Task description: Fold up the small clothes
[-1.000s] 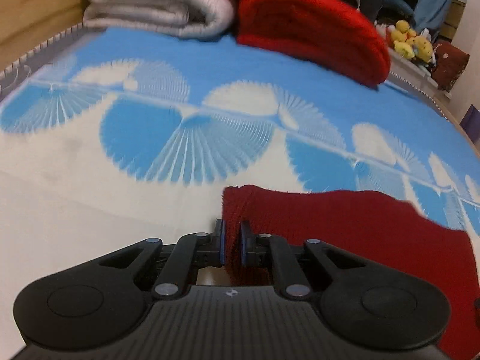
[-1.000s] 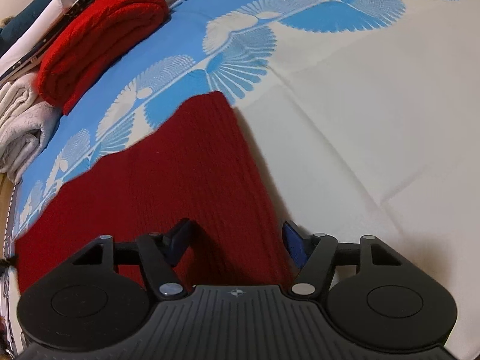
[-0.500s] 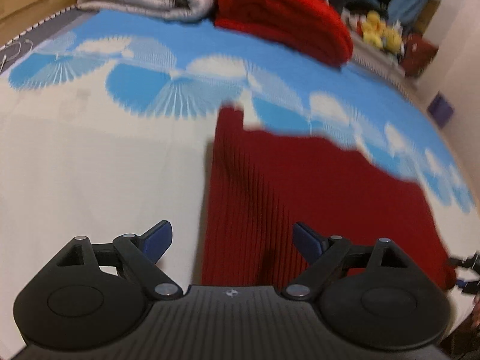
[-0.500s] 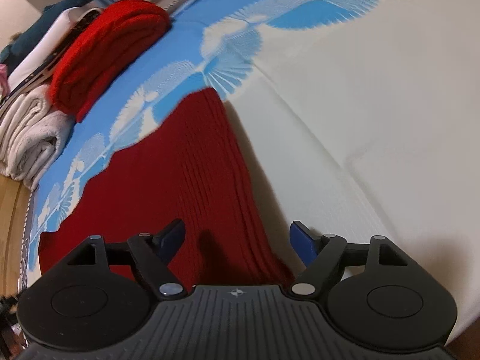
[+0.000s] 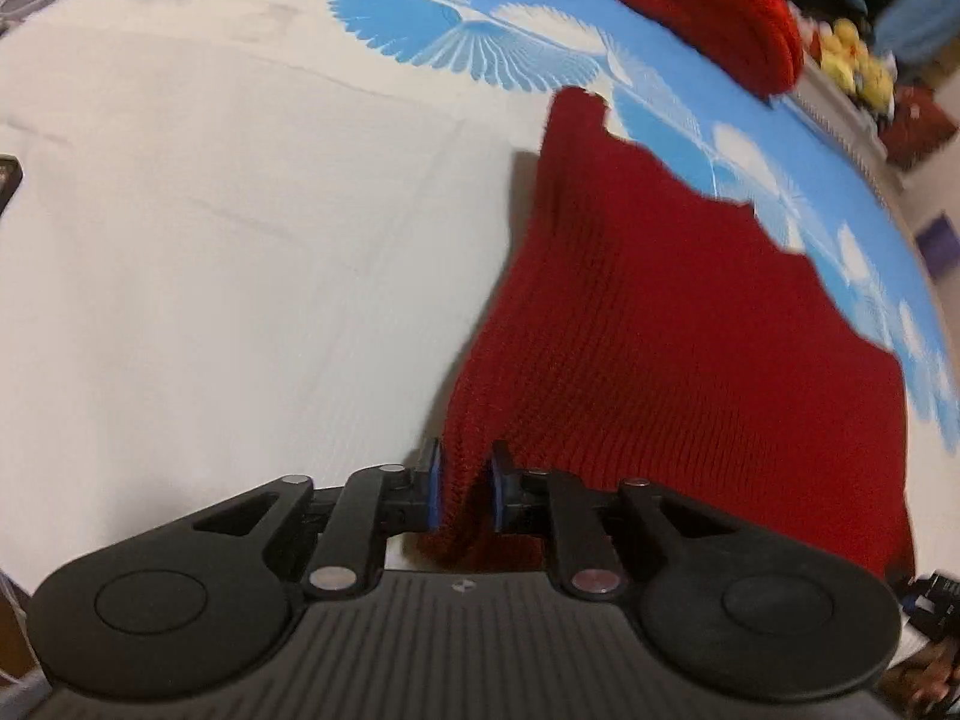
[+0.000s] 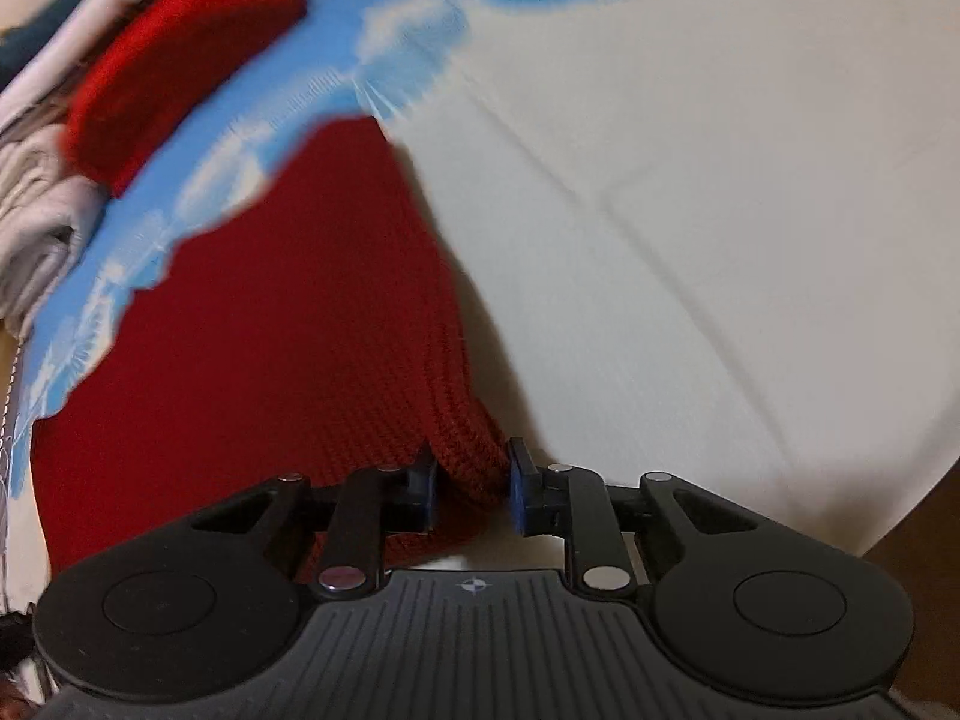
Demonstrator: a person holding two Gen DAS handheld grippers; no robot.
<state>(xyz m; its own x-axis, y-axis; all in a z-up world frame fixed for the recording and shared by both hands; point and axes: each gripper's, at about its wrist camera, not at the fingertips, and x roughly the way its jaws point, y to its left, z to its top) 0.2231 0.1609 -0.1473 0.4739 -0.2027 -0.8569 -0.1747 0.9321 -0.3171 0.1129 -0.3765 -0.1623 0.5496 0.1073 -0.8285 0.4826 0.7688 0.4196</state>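
Dark red knit garment point(image 5: 678, 330) lies flat on the bed sheet point(image 5: 240, 240) near its front edge; left gripper point(image 5: 463, 489) pinches its near left corner, bright red folded knit point(image 5: 690, 6) at the far edge. From the right wrist, right gripper point(image 6: 471, 489) pinches the garment's near right corner; motion blur softens the far edge.

We see the right wrist view smeared by motion blur, so the bright red folded knit bundle point(image 6: 180, 54) and the pale grey folded towels point(image 6: 36, 210) beside it lose their detail. The near edge of the dark red ribbed knit garment point(image 5: 690, 324) is hidden behind the left tongs point(image 5: 463, 489), and behind the right tongs point(image 6: 470, 489) too. The yellow plush toys point(image 5: 855, 54) are too small to make out. A black object point(image 5: 7, 177) is cut off at the left edge.
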